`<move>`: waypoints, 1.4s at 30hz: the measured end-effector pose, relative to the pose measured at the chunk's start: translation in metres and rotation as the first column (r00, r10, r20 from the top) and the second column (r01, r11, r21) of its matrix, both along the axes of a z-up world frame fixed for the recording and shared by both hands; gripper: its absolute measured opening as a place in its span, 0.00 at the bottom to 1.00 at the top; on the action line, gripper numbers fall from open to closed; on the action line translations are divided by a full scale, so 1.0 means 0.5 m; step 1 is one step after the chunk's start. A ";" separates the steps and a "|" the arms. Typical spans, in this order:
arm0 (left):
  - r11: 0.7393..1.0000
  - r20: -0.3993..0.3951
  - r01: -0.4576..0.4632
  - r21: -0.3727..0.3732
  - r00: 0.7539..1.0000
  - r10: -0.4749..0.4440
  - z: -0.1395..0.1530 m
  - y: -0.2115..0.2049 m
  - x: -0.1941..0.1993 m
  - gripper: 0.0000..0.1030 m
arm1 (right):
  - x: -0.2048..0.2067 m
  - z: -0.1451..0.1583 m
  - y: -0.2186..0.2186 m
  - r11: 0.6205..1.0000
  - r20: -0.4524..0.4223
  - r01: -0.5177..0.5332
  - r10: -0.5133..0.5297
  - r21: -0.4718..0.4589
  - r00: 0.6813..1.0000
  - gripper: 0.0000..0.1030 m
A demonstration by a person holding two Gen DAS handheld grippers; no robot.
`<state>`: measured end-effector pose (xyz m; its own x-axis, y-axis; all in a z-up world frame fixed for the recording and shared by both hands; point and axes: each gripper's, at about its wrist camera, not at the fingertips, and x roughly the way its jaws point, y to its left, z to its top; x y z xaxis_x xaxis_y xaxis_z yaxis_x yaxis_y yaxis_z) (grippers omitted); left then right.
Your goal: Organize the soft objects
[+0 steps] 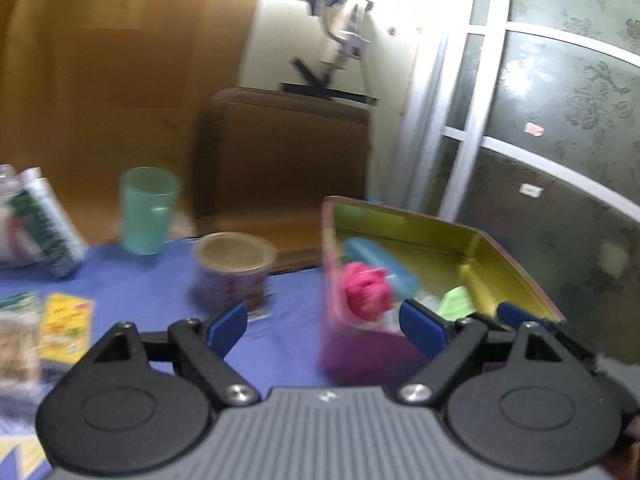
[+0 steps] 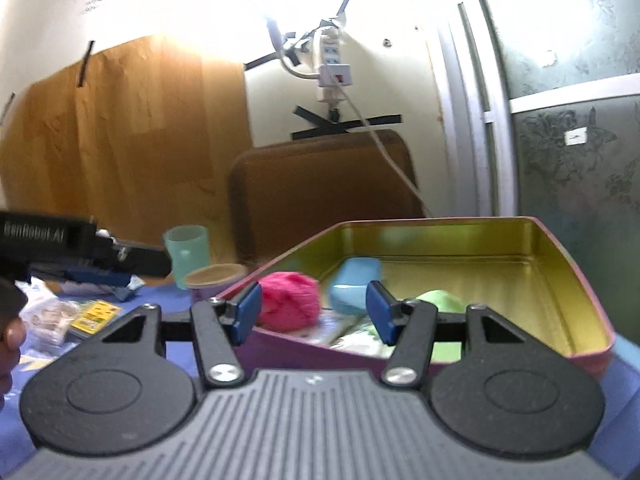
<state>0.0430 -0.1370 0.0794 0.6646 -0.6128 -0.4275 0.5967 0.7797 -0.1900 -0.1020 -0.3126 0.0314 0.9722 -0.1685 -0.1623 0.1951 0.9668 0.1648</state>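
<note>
A pink tin box [image 1: 516,264] with a gold inside stands on the blue tablecloth [image 1: 160,284]; it also shows in the right wrist view [image 2: 560,264]. Inside lie a pink yarn ball [image 1: 366,290] [image 2: 290,300], a light blue sponge [image 1: 380,266] [image 2: 354,282] and a green soft piece [image 1: 456,302] [image 2: 440,300]. My left gripper [image 1: 324,326] is open and empty, just short of the box's near left corner. My right gripper [image 2: 314,312] is open and empty, at the box's near wall, in front of the yarn and sponge. The left gripper's body [image 2: 80,252] shows at the left of the right wrist view.
A green plastic cup [image 1: 148,210] [image 2: 188,246] and a sealed purple cup [image 1: 232,268] [image 2: 214,276] stand left of the box. Snack packets [image 1: 66,328] [image 2: 94,316] and a white-green carton [image 1: 44,224] lie at the left. A brown chair back [image 1: 284,160] stands behind the table.
</note>
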 end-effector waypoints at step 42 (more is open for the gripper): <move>0.938 -0.103 -0.333 0.091 0.934 0.342 -0.128 0.311 -0.005 0.86 | 0.145 -0.055 0.153 0.932 -0.218 -0.328 0.355 0.152 0.909 0.64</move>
